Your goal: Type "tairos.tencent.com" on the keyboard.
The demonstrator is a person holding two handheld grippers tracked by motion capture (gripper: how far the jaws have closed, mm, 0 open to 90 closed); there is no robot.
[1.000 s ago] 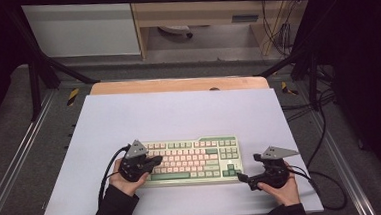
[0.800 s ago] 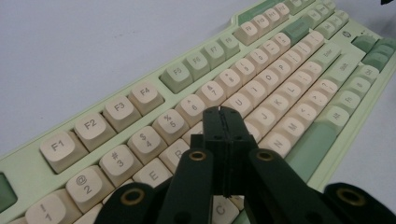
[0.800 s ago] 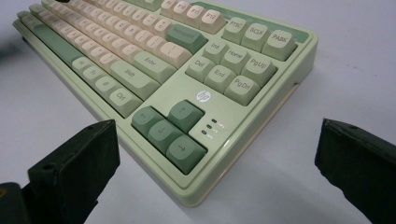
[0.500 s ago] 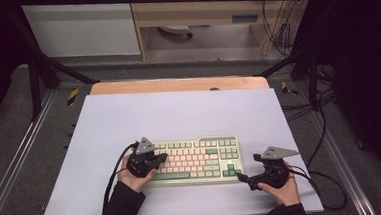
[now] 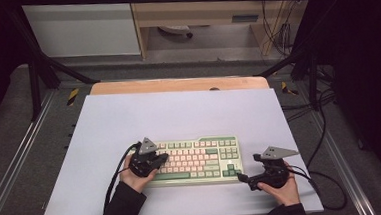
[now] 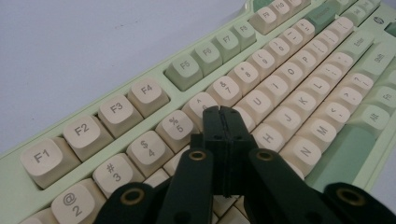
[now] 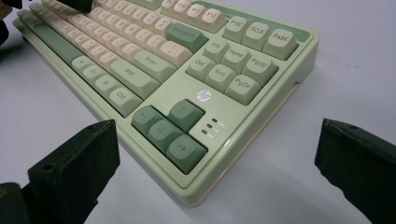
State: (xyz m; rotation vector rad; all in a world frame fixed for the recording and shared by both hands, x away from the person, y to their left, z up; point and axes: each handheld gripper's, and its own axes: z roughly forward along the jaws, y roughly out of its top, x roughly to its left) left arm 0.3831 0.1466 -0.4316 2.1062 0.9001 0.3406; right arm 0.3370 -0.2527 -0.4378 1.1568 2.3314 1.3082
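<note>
The left tongs [image 6: 223, 116] have their two black jaws pressed flat together with nothing between them, so they form one narrow blunt tip. That tip points down at the letter rows of the keyboard [image 5: 196, 158], around the T and G keys; it looks suited to poking a single key, though whether it touches a cap is hard to tell. In the high view the left tongs [image 5: 160, 158] sit over the keyboard's left part, held from behind by the left hand [image 5: 135, 176].

The right tongs [image 7: 215, 163] are spread wide, jaws far apart and empty, aimed at the keyboard's right end by the arrow keys [image 7: 167, 128]. They rest near that corner without touching, probably waiting or ready to steady the case.

The keyboard lies flat near the front edge of the bench [image 5: 179, 113], between the two hands. Its case is smooth pale-green plastic with rounded corners; the caps are cream and darker green, sculpted and matte. The bench top is a plain, pale, even sheet.
</note>
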